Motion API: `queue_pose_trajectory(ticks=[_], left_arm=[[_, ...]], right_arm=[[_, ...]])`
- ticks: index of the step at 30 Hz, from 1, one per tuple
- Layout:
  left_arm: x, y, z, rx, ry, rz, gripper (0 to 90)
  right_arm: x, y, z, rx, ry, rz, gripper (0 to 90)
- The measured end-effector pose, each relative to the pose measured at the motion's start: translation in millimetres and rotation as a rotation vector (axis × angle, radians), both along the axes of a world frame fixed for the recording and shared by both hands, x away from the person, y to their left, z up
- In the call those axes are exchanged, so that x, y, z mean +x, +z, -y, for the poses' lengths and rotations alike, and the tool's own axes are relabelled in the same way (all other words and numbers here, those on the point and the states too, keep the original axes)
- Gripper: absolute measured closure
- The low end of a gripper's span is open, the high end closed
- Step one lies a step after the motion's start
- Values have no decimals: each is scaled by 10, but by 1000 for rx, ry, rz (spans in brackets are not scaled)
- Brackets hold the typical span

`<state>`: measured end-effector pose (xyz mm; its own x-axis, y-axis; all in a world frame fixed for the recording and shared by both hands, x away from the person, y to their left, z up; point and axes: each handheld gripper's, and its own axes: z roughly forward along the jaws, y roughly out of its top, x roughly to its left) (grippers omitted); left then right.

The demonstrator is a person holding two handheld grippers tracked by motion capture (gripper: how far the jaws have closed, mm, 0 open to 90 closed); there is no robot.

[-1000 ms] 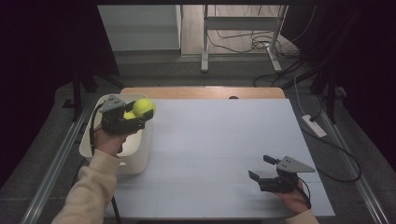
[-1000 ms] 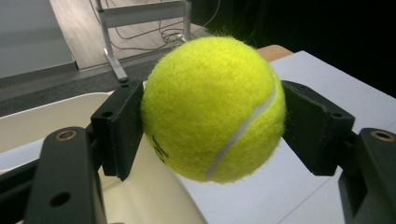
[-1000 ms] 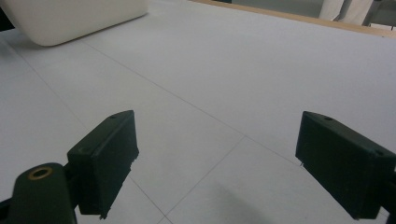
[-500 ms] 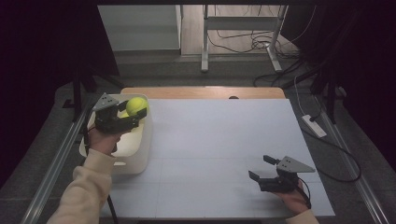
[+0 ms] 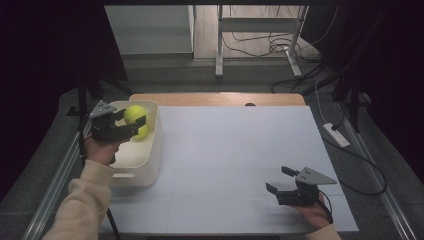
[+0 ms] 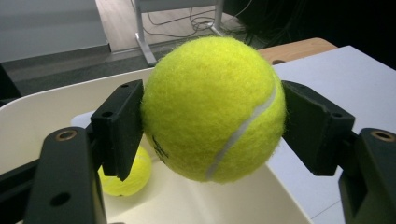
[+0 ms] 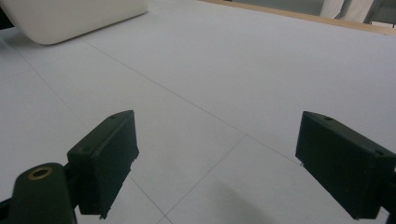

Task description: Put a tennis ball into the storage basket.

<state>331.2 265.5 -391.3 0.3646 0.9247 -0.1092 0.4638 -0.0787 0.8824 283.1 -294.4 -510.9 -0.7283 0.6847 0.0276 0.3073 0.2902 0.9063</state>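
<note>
Taking the white bin (image 5: pixel 150 155) at the left edge of the desk (image 5: pixel 240 150) as the landmark: nearest the person, well apart from the bin toward the desk's right front corner, the right hand-held gripper (image 5: pixel 281 184) rests low over the pale desk surface in the person's hand, its jaws spread wide with nothing between them. In the right gripper view the same two black pads stand far apart above the bare surface, and a rounded corner of the bin (image 7: pixel 70 18) shows farther off at the upper left. Closer to the bin, a cream sleeve (image 5: pixel 82 200) rises along its left side from the near edge of the high view. The sleeve's hand carries the left hand-held gripper (image 5: pixel 134 120) above the bin's open top, pointing across the bin toward the middle of the desk. Its jaws are clamped on a yellow tennis ball (image 6: pixel 212 109); the left gripper view shows both pads pressed against opposite sides of the ball, which hangs over the bin's interior without touching its floor. Inside the bin, below and just behind the held ball, a second tennis ball (image 6: pixel 128 175) lies on the bottom. Beyond the bin's far rim the desk's wooden edge (image 5: pixel 220 98) runs across.
</note>
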Motion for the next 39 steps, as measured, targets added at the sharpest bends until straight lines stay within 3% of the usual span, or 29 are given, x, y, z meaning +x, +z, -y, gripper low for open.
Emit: queue_pose_trajectory(ticks=[14,27,39], left_arm=[[71,-57,-205,10,60,-73,269],[173,-155,-271,41,69,-180,267],[172,-165,-285,78,72,-213,265]], right_arm=[[2,-3,-7,1,-1,-1,130],[-4,3,2,-1,-2,2,130],[-3,1,0,-4,0,2,130]])
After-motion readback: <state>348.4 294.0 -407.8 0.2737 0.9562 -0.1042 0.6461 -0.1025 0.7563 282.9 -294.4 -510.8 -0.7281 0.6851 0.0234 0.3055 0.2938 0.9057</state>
